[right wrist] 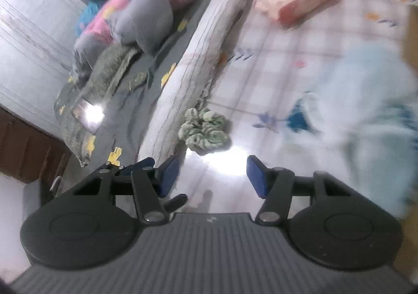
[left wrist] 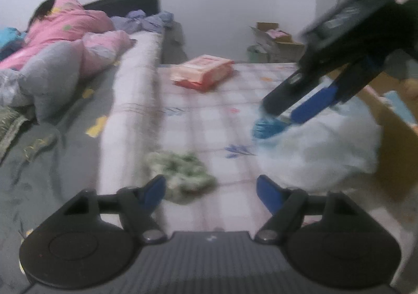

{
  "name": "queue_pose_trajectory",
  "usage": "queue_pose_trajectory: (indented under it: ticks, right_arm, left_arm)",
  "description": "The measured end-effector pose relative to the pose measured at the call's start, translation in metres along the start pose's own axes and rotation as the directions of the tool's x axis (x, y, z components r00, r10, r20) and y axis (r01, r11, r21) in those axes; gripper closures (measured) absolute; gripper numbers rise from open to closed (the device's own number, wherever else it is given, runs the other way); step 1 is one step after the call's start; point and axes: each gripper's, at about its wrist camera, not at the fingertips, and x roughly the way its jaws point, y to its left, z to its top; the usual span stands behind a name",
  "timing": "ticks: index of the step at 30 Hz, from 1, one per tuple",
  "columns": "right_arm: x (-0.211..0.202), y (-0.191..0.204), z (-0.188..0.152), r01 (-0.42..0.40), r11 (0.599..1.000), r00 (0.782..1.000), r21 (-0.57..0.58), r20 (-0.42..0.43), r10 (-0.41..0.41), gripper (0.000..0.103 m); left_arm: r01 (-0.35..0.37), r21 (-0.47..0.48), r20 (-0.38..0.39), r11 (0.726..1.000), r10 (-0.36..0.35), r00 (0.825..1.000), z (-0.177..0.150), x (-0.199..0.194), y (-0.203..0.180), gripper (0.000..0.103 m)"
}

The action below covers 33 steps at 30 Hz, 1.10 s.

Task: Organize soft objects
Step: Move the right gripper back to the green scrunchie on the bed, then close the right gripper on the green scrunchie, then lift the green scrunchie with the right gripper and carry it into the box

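Observation:
A crumpled green-and-white cloth (left wrist: 183,174) lies on the checked plastic floor cover (left wrist: 214,116), just ahead of my open, empty left gripper (left wrist: 210,189). It also shows in the right wrist view (right wrist: 206,129), ahead of my open, empty right gripper (right wrist: 213,174). The right gripper also shows in the left wrist view (left wrist: 287,113), above a white plastic bag (left wrist: 318,147) with something blue (left wrist: 266,128) at its edge. The bag is blurred in the right wrist view (right wrist: 365,111).
A mattress edge (left wrist: 130,116) runs along the left, with a person in pink (left wrist: 62,25) and grey bedding (left wrist: 49,77) on the bed. A pink-orange packet (left wrist: 203,72) lies further back. Cardboard boxes (left wrist: 277,38) stand by the wall and a cardboard box (left wrist: 397,142) at the right.

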Motion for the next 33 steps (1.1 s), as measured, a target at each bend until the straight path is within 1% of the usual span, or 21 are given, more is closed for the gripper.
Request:
queue_pose_trajectory:
  ticks: [1, 3, 4, 8, 12, 13, 14, 15, 16, 17, 20, 21, 23, 25, 28, 31, 33]
  right_arm:
    - [0.014, 0.002, 0.007, 0.001, 1.0, 1.0, 0.015, -0.02, -0.001, 0.046]
    - [0.045, 0.003, 0.02, 0.001, 0.999, 0.998, 0.043, -0.061, 0.001, 0.046]
    - [0.061, 0.003, 0.028, 0.016, 0.998, 0.997, 0.059, -0.073, -0.012, 0.046]
    - [0.111, -0.005, 0.045, 0.074, 0.993, 0.991, 0.093, -0.114, -0.064, 0.047]
    - [0.148, -0.007, 0.052, 0.094, 0.993, 0.985, 0.075, -0.154, -0.082, 0.049]
    - [0.155, -0.007, 0.053, 0.098, 0.993, 0.982, 0.07, -0.166, -0.086, 0.05]
    - [0.162, -0.006, 0.053, 0.096, 0.993, 0.98, 0.064, -0.179, -0.083, 0.051]
    - [0.167, -0.005, 0.052, 0.098, 0.994, 0.978, 0.054, -0.188, -0.086, 0.053]
    - [0.168, -0.003, 0.052, 0.096, 0.995, 0.98, 0.038, -0.177, -0.088, 0.055]
    - [0.171, 0.0, 0.053, 0.099, 0.995, 0.98, 0.026, -0.177, -0.093, 0.057]
    - [0.172, -0.002, 0.052, 0.093, 0.995, 0.979, 0.037, -0.184, -0.084, 0.076]
    - [0.169, -0.003, 0.05, 0.092, 0.995, 0.98, 0.043, -0.183, -0.082, 0.081]
    - [0.163, -0.005, 0.046, 0.087, 0.995, 0.981, 0.052, -0.176, -0.077, 0.087]
    - [0.149, -0.005, 0.042, 0.074, 0.996, 0.986, 0.058, -0.155, -0.064, 0.09]
    - [0.116, -0.003, 0.034, 0.047, 0.998, 0.994, 0.052, -0.101, -0.041, 0.091]
    - [0.071, 0.0, 0.023, 0.02, 0.999, 0.999, 0.037, -0.027, -0.019, 0.092]
    - [0.036, -0.002, 0.013, 0.014, 1.0, 0.999, 0.025, 0.03, -0.015, 0.092]
  left_arm:
    - [-0.02, 0.007, 0.002, 1.0, 0.02, 1.0, 0.001, 0.007, 0.003, 0.026]
    - [-0.057, 0.016, -0.012, 0.998, 0.057, 0.998, 0.002, 0.023, 0.008, 0.034]
    - [-0.067, 0.019, -0.024, 0.998, 0.068, 0.997, 0.002, 0.031, 0.011, 0.039]
    - [-0.071, 0.02, -0.061, 0.997, 0.072, 0.996, 0.002, 0.054, 0.019, 0.046]
    - [-0.085, 0.038, -0.09, 0.996, 0.089, 0.992, 0.002, 0.067, 0.018, 0.055]
    - [-0.089, 0.04, -0.096, 0.995, 0.092, 0.991, 0.001, 0.069, 0.018, 0.059]
    - [-0.089, 0.039, -0.101, 0.995, 0.093, 0.991, 0.001, 0.071, 0.018, 0.063]
    - [-0.089, 0.036, -0.106, 0.995, 0.092, 0.99, 0.001, 0.073, 0.018, 0.065]
    - [-0.09, 0.03, -0.11, 0.996, 0.093, 0.99, 0.0, 0.075, 0.019, 0.07]
    - [-0.091, 0.023, -0.113, 0.996, 0.093, 0.989, 0.0, 0.076, 0.019, 0.076]
    - [-0.085, 0.003, -0.117, 0.996, 0.085, 0.99, 0.001, 0.075, 0.019, 0.089]
    - [-0.083, 0.001, -0.113, 0.997, 0.082, 0.99, 0.003, 0.075, 0.02, 0.09]
    - [-0.082, 0.004, -0.102, 0.997, 0.082, 0.991, 0.004, 0.069, 0.018, 0.094]
    - [-0.073, -0.001, -0.082, 0.997, 0.072, 0.994, 0.007, 0.057, 0.016, 0.095]
    - [-0.045, -0.009, -0.033, 0.999, 0.045, 0.998, 0.016, 0.035, 0.009, 0.095]
    - [0.0, -0.003, 0.029, 1.0, 0.0, 1.0, 0.029, 0.009, -0.006, 0.095]
    - [0.046, 0.003, 0.067, 0.999, -0.046, 0.997, 0.039, -0.008, -0.019, 0.095]
